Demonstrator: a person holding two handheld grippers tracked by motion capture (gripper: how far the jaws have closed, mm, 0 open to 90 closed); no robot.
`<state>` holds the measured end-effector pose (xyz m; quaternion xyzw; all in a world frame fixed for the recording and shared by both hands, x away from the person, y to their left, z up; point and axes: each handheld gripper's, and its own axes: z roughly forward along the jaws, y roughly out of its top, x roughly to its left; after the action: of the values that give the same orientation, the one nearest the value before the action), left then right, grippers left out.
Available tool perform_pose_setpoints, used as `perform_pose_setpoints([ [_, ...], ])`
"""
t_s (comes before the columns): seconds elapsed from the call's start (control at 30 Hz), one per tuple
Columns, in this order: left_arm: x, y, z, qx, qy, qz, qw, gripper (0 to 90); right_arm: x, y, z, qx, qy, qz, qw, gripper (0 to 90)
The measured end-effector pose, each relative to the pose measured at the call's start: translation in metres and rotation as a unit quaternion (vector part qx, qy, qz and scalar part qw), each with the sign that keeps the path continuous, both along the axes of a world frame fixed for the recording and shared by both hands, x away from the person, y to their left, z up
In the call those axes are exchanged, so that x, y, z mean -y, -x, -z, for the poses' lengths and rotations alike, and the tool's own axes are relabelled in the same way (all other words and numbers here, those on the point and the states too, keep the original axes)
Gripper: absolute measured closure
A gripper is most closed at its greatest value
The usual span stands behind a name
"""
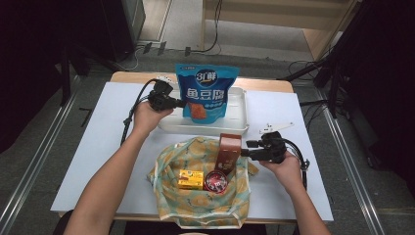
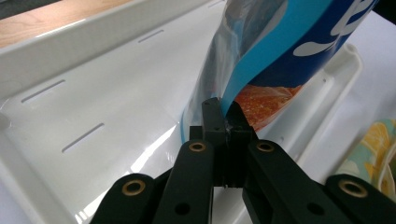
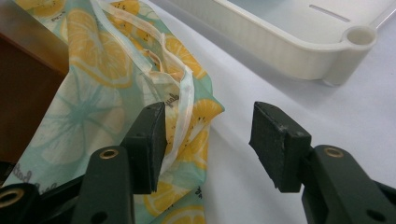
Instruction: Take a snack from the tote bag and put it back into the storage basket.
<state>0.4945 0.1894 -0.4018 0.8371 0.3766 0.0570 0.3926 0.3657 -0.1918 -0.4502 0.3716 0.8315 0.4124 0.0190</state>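
A blue snack pouch (image 1: pixel 206 93) stands upright in a white tray (image 1: pixel 240 122) at the back of the table. My left gripper (image 1: pixel 182 103) is at the pouch's left side. In the left gripper view it (image 2: pixel 223 114) is shut on the lower side edge of the pouch (image 2: pixel 299 42), just above the tray floor (image 2: pixel 93 93). My right gripper (image 1: pixel 244 148) stands open beside the right edge of a lemon-print cloth bag (image 1: pixel 195 200). In the right gripper view the bag's rim and strap (image 3: pixel 182 107) lie against the left jaw of the gripper (image 3: pixel 208 135), and nothing is pinched.
Inside the open cloth bag are a tall brown box (image 1: pixel 229 152), a small yellow box (image 1: pixel 191 179) and a round red tin (image 1: pixel 215 181). The tray's corner (image 3: pixel 327 60) lies just beyond my right gripper. A white sheet (image 1: pixel 98 147) covers the table.
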Motion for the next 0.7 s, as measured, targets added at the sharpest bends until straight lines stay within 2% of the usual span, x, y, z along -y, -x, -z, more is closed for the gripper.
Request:
perform_pose_setpoints([
  [0.1,0.0,-0.005,-0.001,-0.008,0.004,-0.005,0.9999,90.0,0.0,0.0,0.0,0.001,0.0,0.0,1.0,46.8],
  [0.17,0.002,-0.008,-0.004,-0.002,-0.006,-0.01,0.9999,90.0,0.001,0.001,0.001,0.0,0.0,0.001,1.0,46.8],
  [0.23,0.002,-0.011,-0.005,0.001,-0.008,-0.013,0.9999,90.0,0.002,0.001,0.0,0.0,0.001,0.002,1.0,46.8],
  [0.4,-0.005,-0.018,-0.001,0.002,0.02,-0.029,0.9994,90.0,0.003,0.001,0.001,0.0,0.0,0.002,1.0,46.8],
  [0.57,-0.012,-0.022,0.0,0.011,0.032,-0.047,0.9983,90.0,0.002,0.001,0.001,-0.001,0.002,0.001,1.0,46.8],
  [0.7,-0.015,-0.023,0.0,0.012,0.03,-0.047,0.9984,90.0,0.002,0.001,0.002,0.001,0.003,-0.001,1.0,46.8],
])
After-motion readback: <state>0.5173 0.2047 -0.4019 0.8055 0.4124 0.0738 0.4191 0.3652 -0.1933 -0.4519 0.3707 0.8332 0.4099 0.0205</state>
